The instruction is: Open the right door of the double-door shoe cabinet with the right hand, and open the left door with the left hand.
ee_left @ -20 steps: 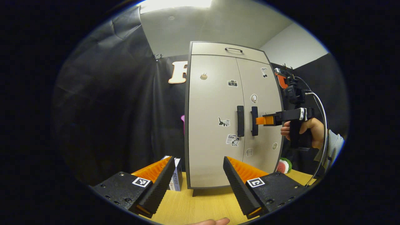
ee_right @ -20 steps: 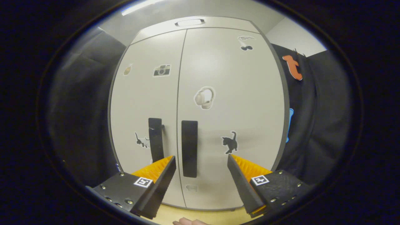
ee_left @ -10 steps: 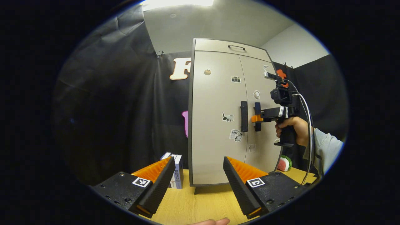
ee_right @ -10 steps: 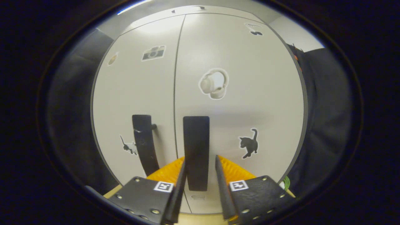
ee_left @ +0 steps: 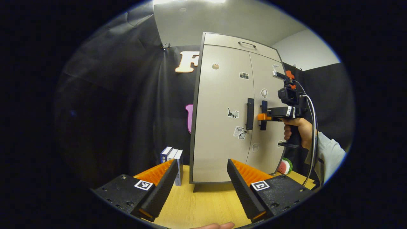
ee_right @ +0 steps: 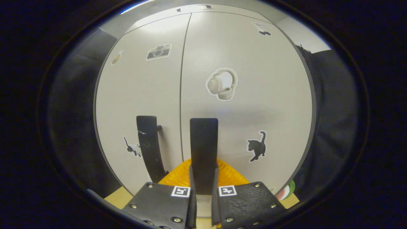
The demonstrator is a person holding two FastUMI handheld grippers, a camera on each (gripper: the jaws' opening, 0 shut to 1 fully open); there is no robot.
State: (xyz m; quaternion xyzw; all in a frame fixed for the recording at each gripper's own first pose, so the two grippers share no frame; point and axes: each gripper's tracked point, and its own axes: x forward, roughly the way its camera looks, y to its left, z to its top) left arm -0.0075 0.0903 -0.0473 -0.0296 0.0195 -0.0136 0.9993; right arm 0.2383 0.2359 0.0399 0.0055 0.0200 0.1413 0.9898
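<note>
Shoe cabinet (ee_left: 222,121) stands on the tabletop (ee_left: 206,206), both doors flush. The right claw (ee_right: 203,197) clamps the right door handle (ee_right: 203,152); the left claw (ee_left: 200,187) hangs wide, well short of the left door handle (ee_left: 250,113).

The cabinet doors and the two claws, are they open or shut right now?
Right door: shut.
Left door: shut.
Right claw: shut on the right door handle.
Left claw: open, holding nothing, back from the cabinet.
Left door handle: untouched.
</note>
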